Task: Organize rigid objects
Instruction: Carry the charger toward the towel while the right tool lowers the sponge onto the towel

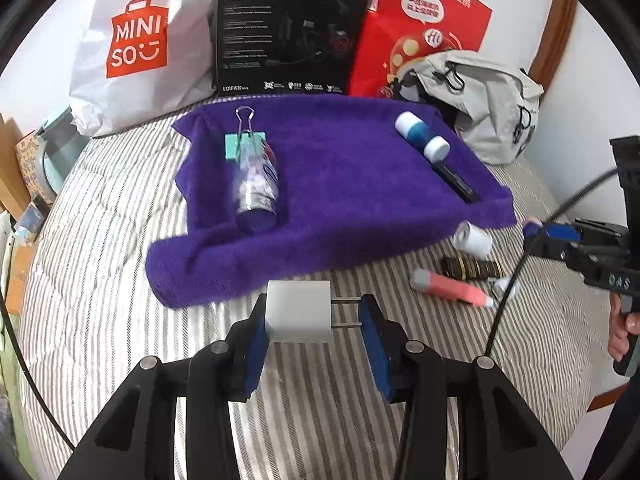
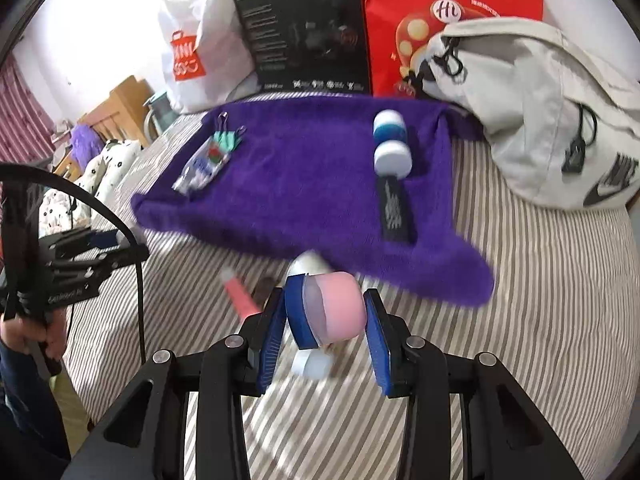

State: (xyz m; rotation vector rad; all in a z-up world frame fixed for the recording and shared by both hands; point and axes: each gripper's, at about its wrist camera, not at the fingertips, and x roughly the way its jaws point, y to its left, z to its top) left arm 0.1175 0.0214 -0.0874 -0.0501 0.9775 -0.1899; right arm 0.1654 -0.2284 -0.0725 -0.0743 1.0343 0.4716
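Note:
My left gripper (image 1: 316, 320) is shut on a white charger cube (image 1: 298, 312); its two prongs touch the right pad. It hovers just before the near edge of the purple towel (image 1: 340, 184). On the towel lie a clear bottle (image 1: 256, 184) with a teal binder clip (image 1: 244, 144), a blue-and-white container (image 1: 420, 132) and a black bar (image 1: 456, 180). My right gripper (image 2: 326, 316) is shut on a pink-capped blue item (image 2: 342, 308) above the striped bed. Beneath it lie a white cylinder (image 2: 308, 264), a pink tube (image 2: 240, 292), a dark banded piece (image 1: 472, 268) and a small white piece (image 2: 312, 364).
At the back stand a white Miniso bag (image 1: 136, 40), a black box (image 1: 288, 28) and a red bag (image 1: 420, 28). A grey backpack (image 2: 540, 112) lies at the towel's right. The striped bed cover (image 1: 120, 280) surrounds the towel. A hand (image 1: 624, 328) grips the right tool.

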